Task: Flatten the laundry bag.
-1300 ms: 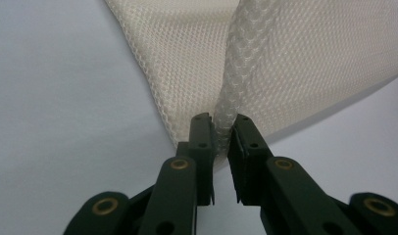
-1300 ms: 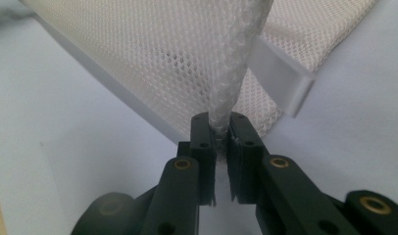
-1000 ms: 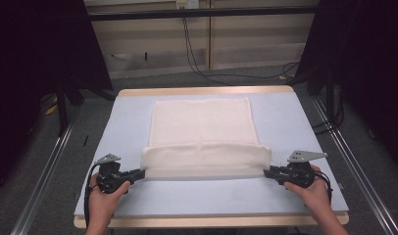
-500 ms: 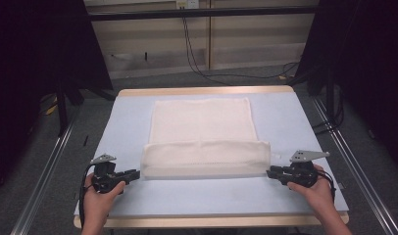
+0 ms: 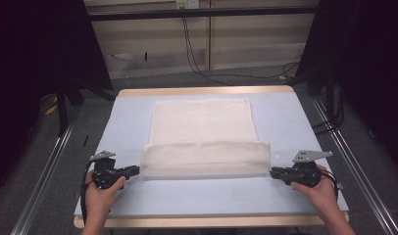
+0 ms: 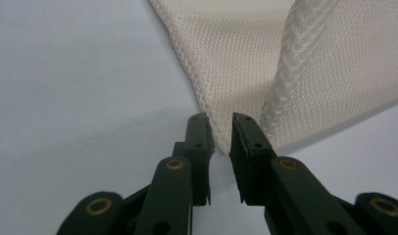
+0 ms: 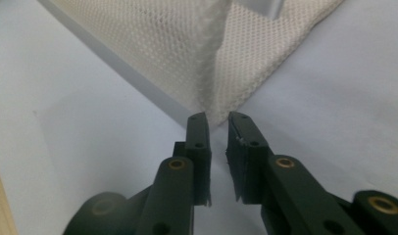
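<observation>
My left gripper [image 6: 219, 117] and right gripper [image 7: 217, 116] have fingers slightly apart, just off the folded towel's [image 5: 205, 159] nine and three o'clock corners.

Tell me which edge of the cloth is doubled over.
The near edge of the cloth, the one between the left gripper and right gripper. It is folded back into a band; the far edge lies flat in one layer.

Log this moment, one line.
left claw: just closing, towel corner between jaws | right claw: same, other corner | towel: near part folded
</observation>
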